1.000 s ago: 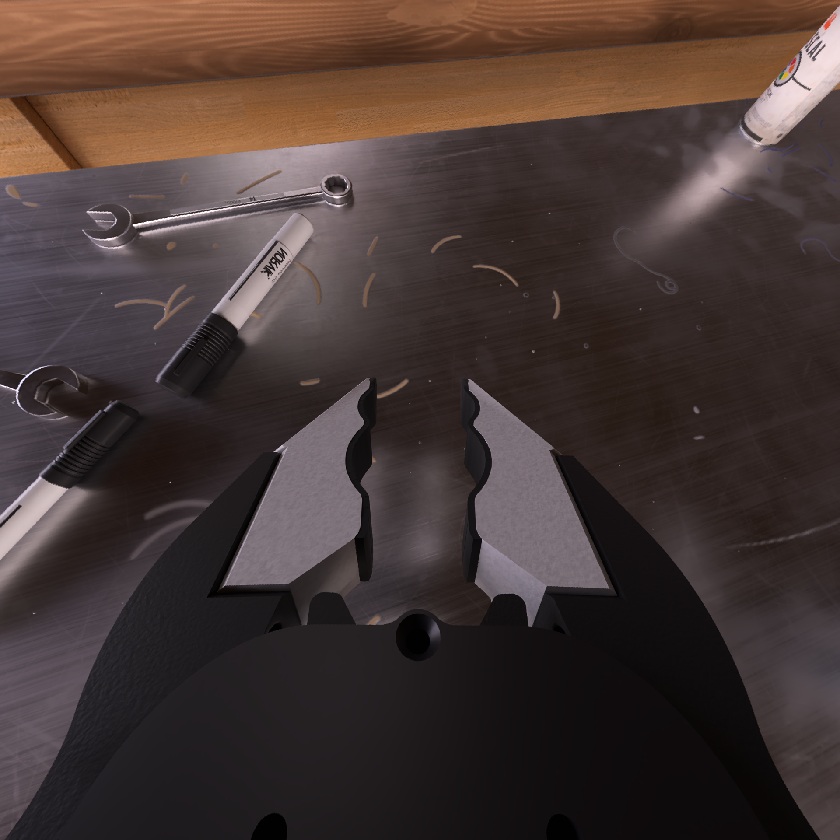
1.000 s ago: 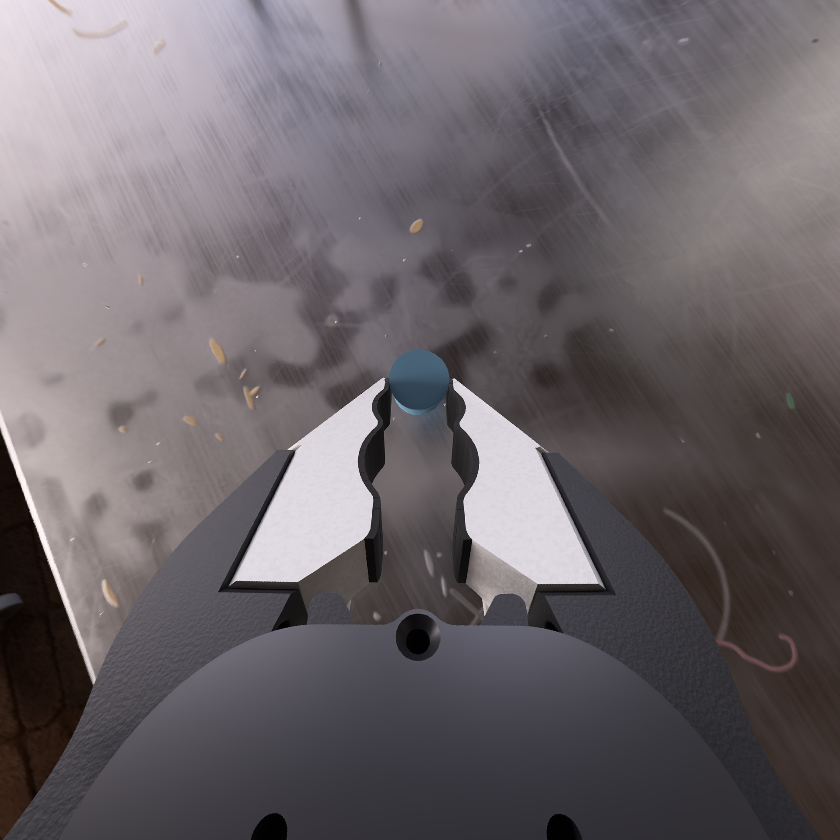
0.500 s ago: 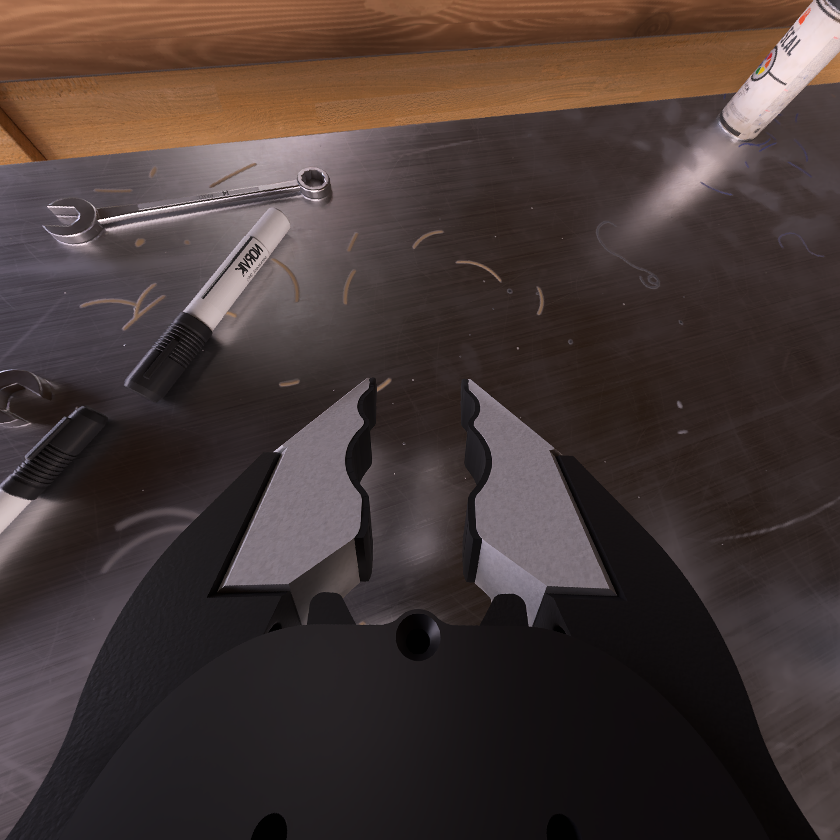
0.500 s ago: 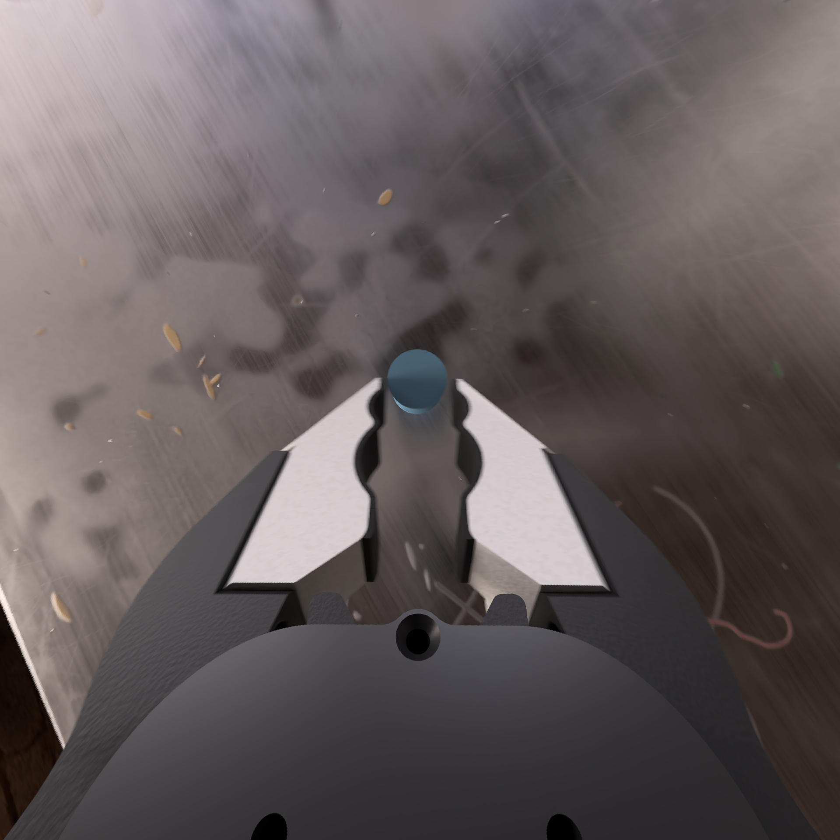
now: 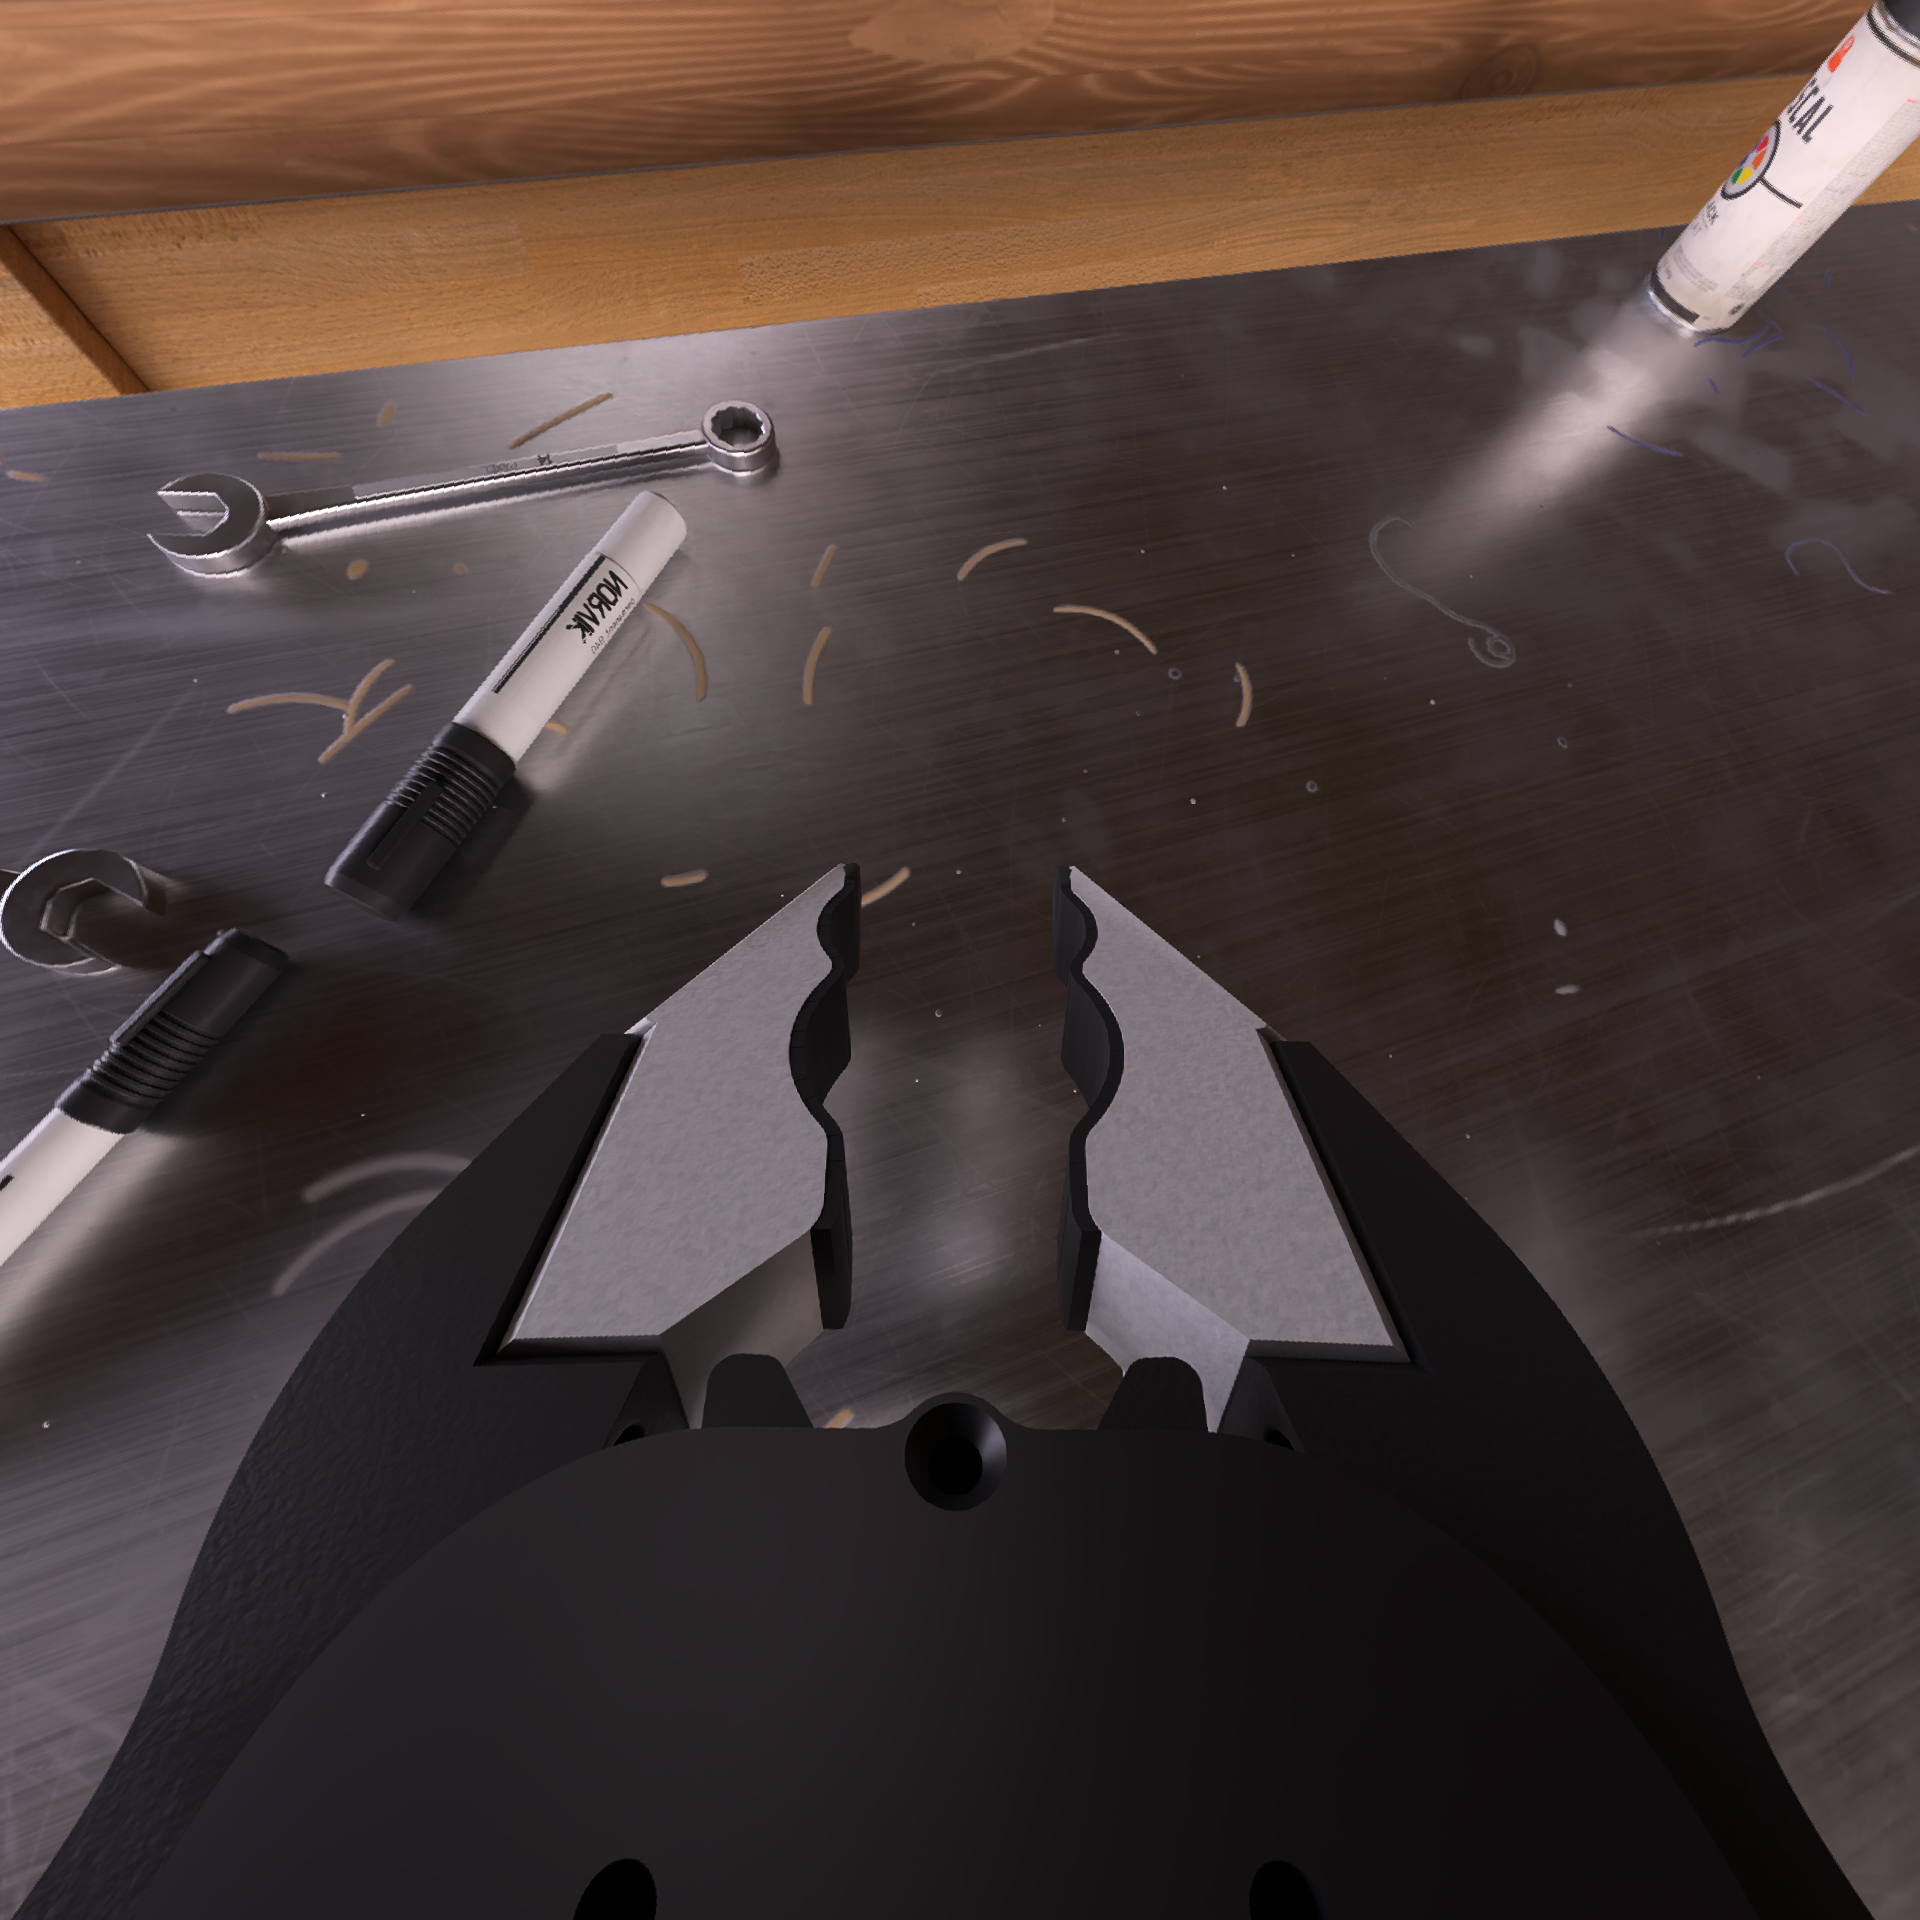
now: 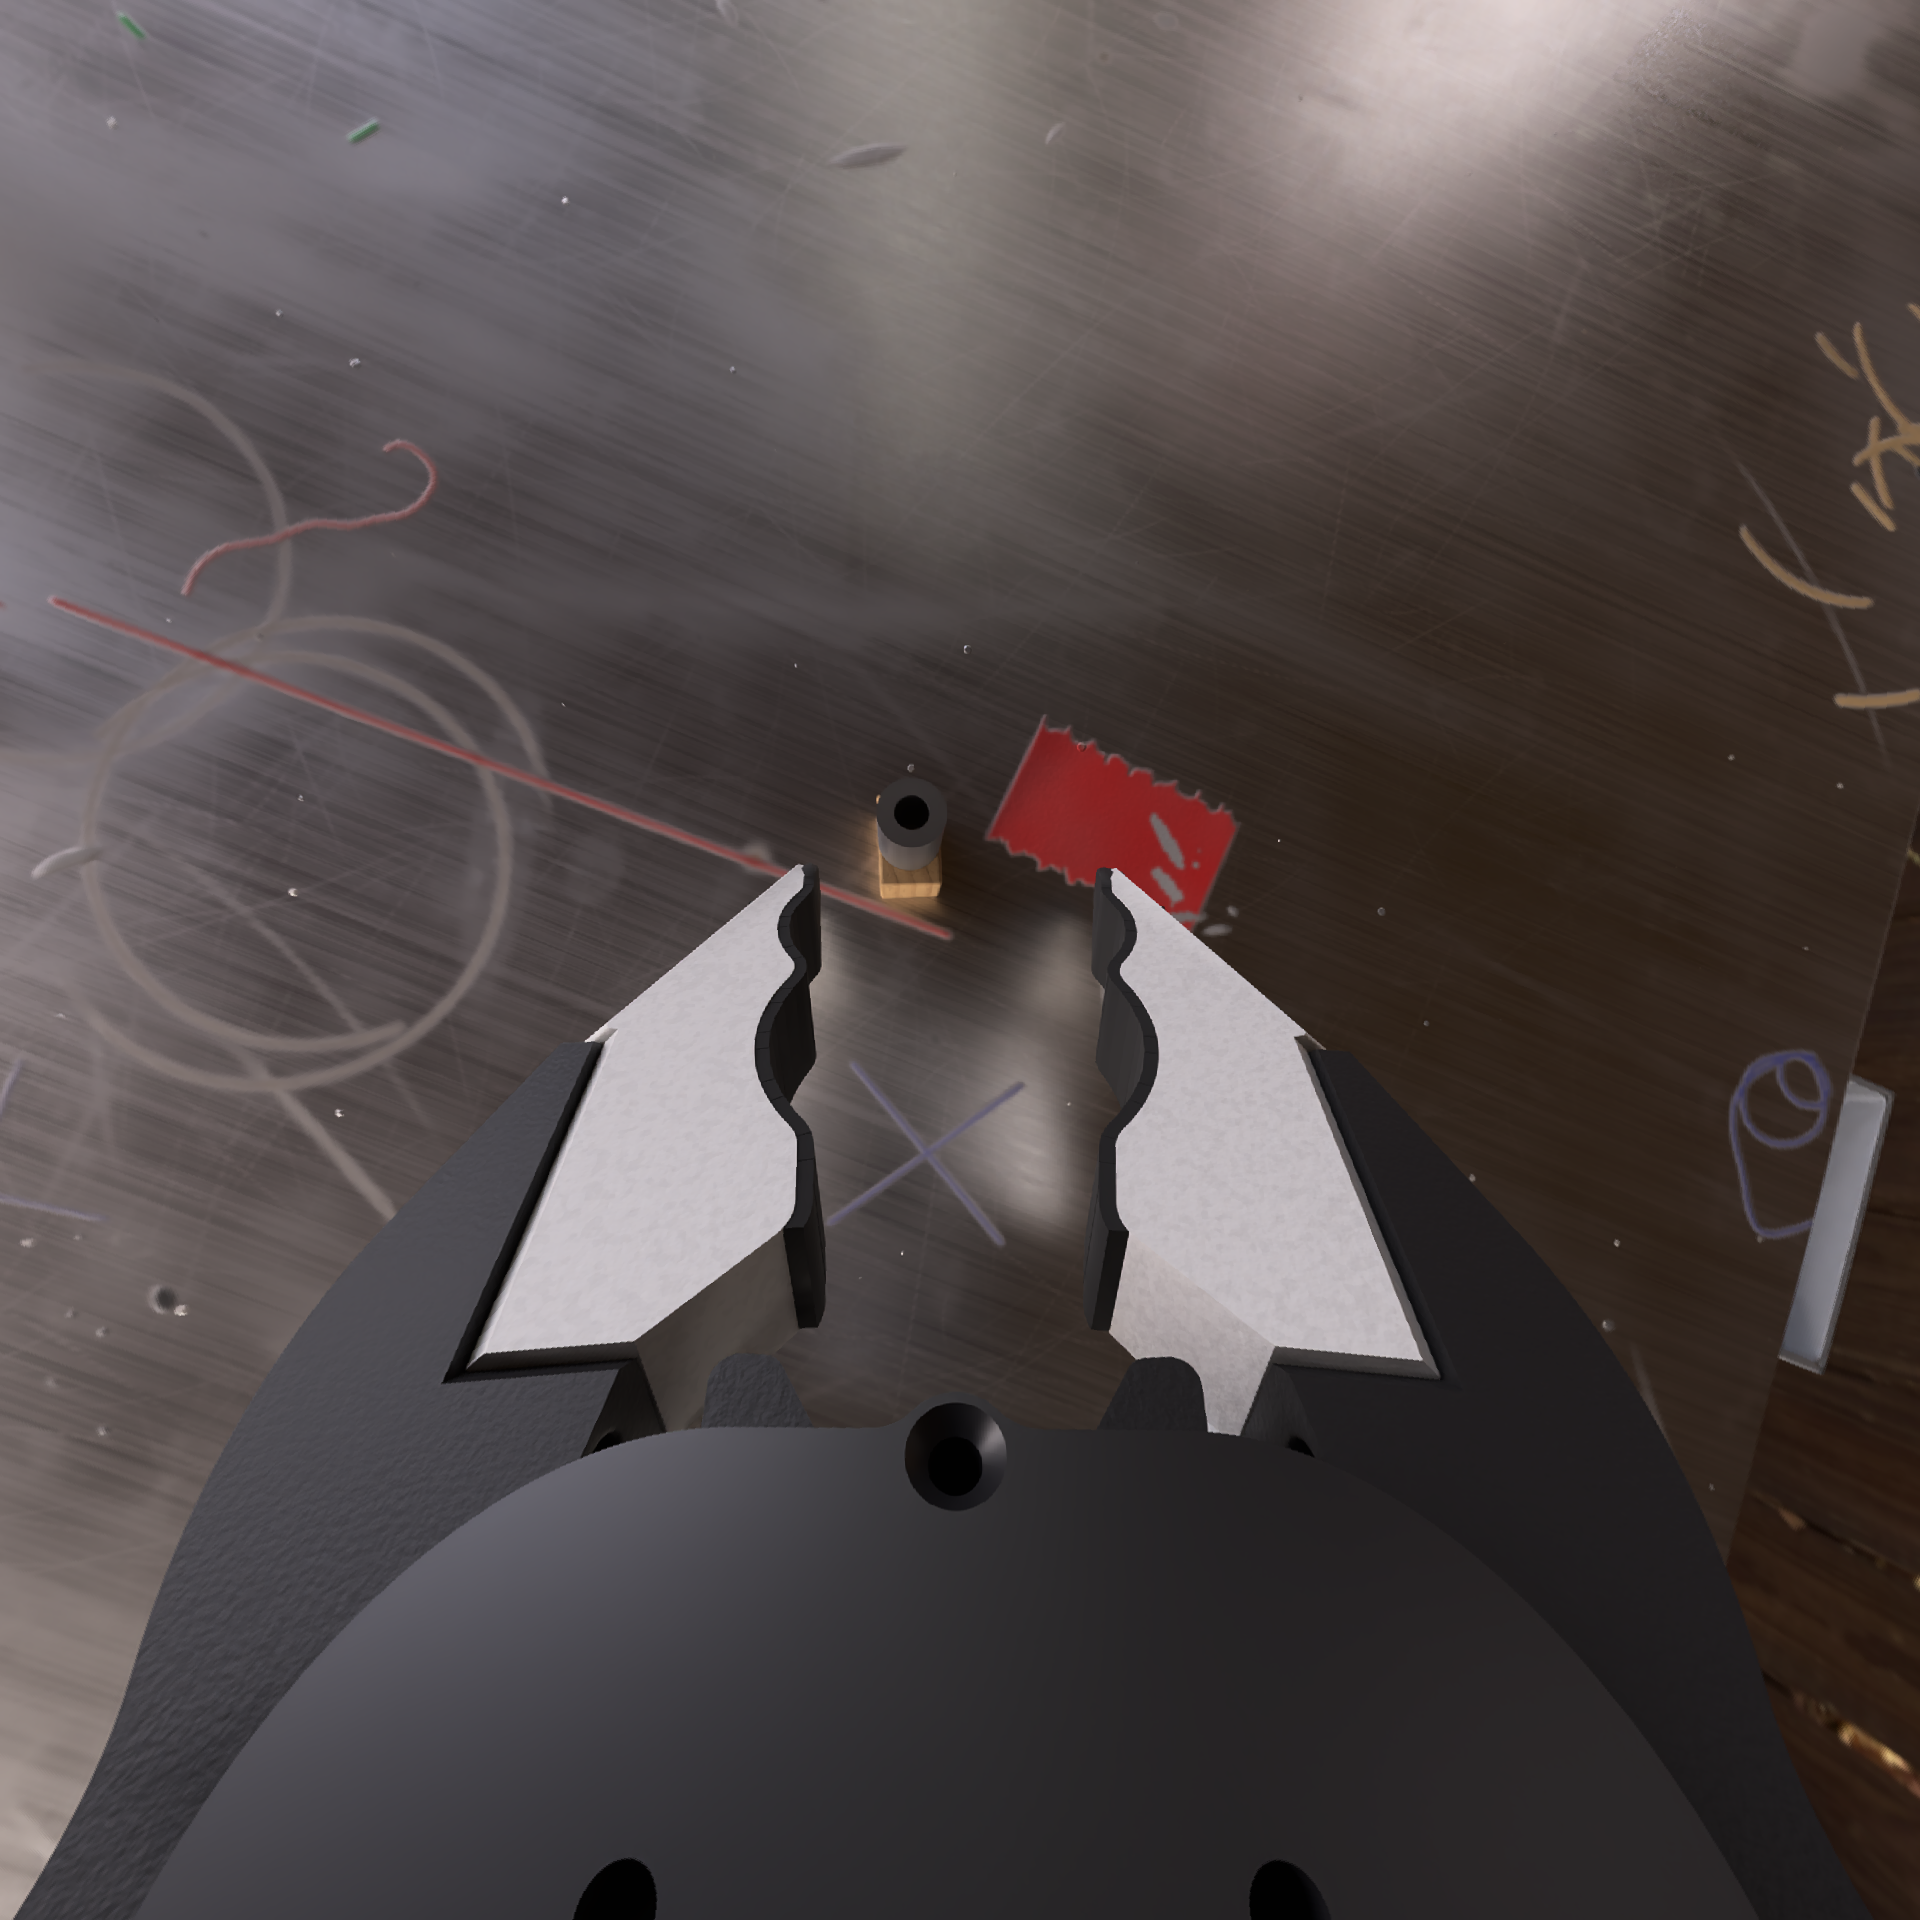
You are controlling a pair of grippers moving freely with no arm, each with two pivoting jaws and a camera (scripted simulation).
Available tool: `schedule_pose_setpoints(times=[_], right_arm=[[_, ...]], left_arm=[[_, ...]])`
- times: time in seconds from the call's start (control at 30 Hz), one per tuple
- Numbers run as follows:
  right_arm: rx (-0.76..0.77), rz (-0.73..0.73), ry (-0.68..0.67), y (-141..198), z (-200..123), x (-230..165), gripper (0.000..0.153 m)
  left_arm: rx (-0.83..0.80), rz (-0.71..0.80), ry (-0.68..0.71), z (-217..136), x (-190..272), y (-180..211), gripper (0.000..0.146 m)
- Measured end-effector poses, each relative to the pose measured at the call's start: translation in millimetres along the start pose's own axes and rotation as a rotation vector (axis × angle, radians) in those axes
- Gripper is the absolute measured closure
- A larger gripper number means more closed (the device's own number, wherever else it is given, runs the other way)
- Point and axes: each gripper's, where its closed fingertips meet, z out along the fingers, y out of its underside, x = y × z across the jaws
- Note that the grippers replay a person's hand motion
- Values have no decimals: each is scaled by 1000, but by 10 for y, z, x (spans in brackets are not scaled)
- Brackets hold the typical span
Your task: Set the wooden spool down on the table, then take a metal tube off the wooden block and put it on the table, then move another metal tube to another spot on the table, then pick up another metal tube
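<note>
With both the right claw (image 6: pixel 956 883) and left claw (image 5: pixel 956 883) spread and empty, the right one should come down straight over the metal tube (image 6: pixel 911 828) standing on the small wooden block (image 6: pixel 909 875) on the tabletop (image 6: pixel 1351 416), pinching only the tube

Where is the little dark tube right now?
In the right wrist view, the dark metal tube stands on the small wooden block, just ahead of the open right tongs and left of the red patch.
</note>
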Motion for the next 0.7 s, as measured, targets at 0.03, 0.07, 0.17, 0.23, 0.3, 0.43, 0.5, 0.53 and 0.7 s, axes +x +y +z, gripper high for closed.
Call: schedule_pose_setpoints(times=[0.03, 0.07, 0.17, 0.23, 0.3, 0.43, 0.5, 0.53, 0.7], right_arm=[[1, -8, 0, 17, 21, 9, 100], [3, -16, 2, 26, 34, 13, 100], [28, -9, -20, 23, 64, 7, 100], [48, -37, -12, 3, 79, 1, 105], [51, -54, -10, -3, 85, -6, 114], [57, -50, -18, -4, 92, 0, 131], [60, -47, -18, -2, 91, 1, 132], [62, -49, -16, -2, 91, 1, 133], [61, -70, 11, -52, 64, -22, 136]], left_arm=[[1, -1, 0, -1, -3, -1, 109], [1, -3, 1, -3, -3, -1, 109], [1, 3, -6, -12, -13, -4, 109], [1, 7, -15, -18, -33, -5, 109], [1, 4, -20, -23, -56, -2, 109], [2, -4, -26, -34, -91, 0, 109], [2, -3, -31, -39, -101, -1, 109], [2, -3, -31, -40, -103, -1, 109], [-3, -1, -34, -26, -109, 10, 109]])
